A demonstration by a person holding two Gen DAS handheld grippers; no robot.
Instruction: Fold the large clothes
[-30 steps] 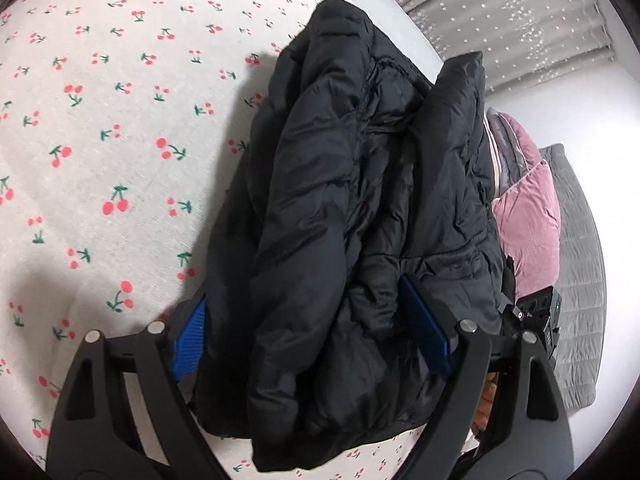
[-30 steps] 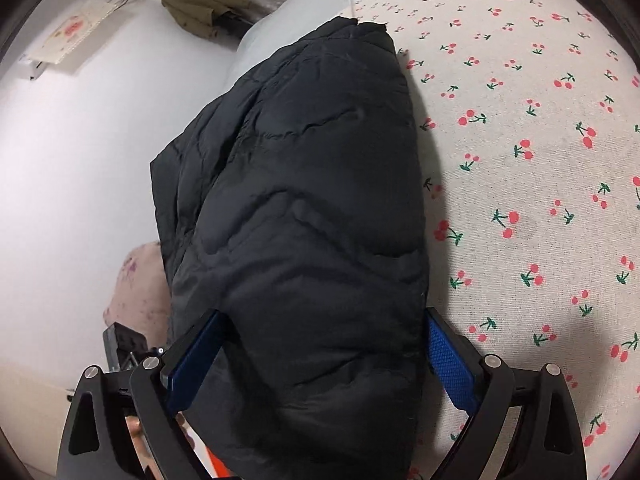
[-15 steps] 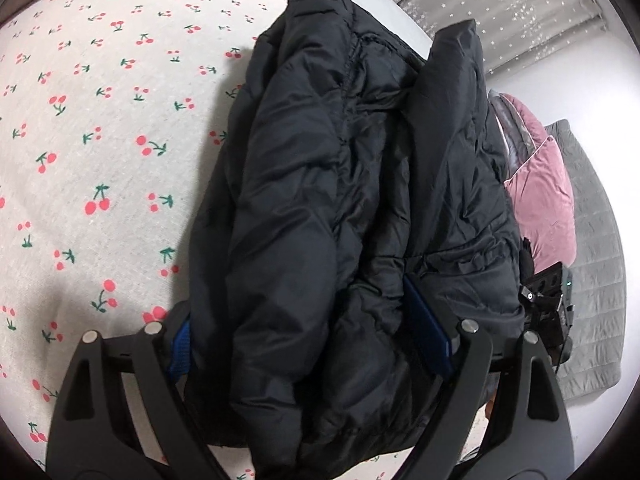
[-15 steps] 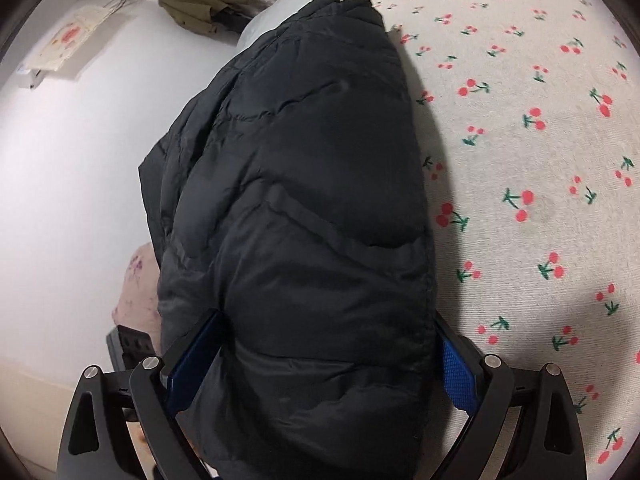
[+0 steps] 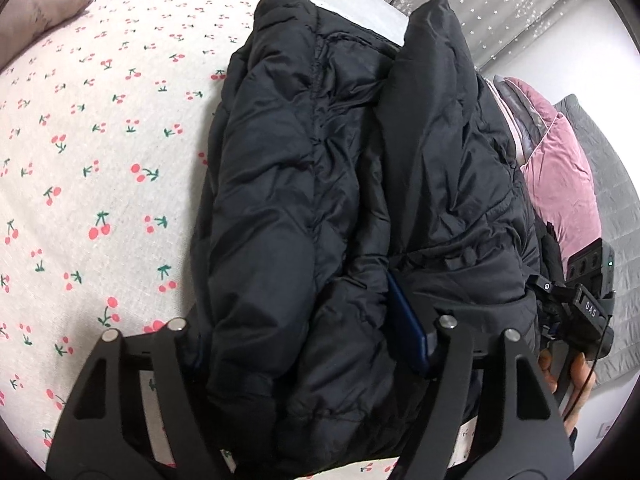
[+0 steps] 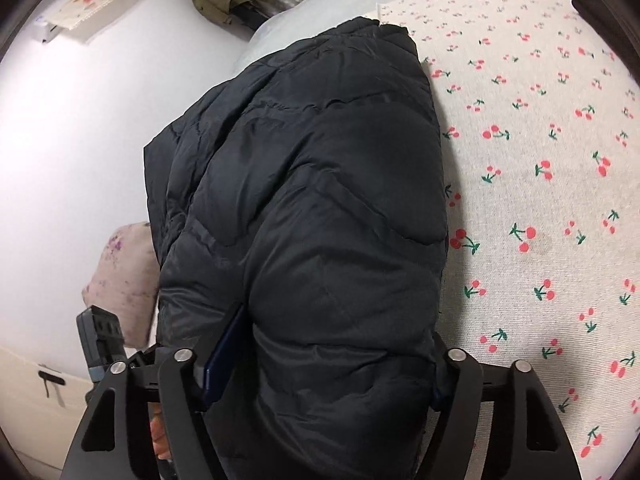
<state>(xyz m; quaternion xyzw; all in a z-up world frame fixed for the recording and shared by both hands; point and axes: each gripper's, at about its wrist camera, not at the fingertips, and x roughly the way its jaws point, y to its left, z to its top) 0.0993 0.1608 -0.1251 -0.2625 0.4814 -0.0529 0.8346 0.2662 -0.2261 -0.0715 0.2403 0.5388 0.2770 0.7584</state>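
A black puffer jacket (image 5: 340, 184) lies bunched lengthwise on the cherry-print bed sheet (image 5: 100, 140). My left gripper (image 5: 304, 320) is shut on a thick fold of it at the near end; only the right blue pad (image 5: 404, 320) shows, the left one is buried in fabric. In the right wrist view the same jacket (image 6: 320, 220) fills the middle, and my right gripper (image 6: 328, 356) is shut on its near end, with the left blue pad (image 6: 224, 356) pressed into the padding. The other gripper (image 5: 580, 312) shows at the right edge of the left wrist view.
The cherry-print sheet (image 6: 540, 200) spreads to the right of the jacket. A pink cushion (image 5: 560, 184) and grey quilt (image 5: 612, 200) lie beyond the bed edge. A floral pillow (image 6: 124, 268) and white wall (image 6: 80, 140) are on the left. Grey curtains (image 5: 500, 12) hang behind.
Both grippers have closed in from open around the jacket's near end to squeezing it. The jacket has bunched narrower and sits closer to both cameras.
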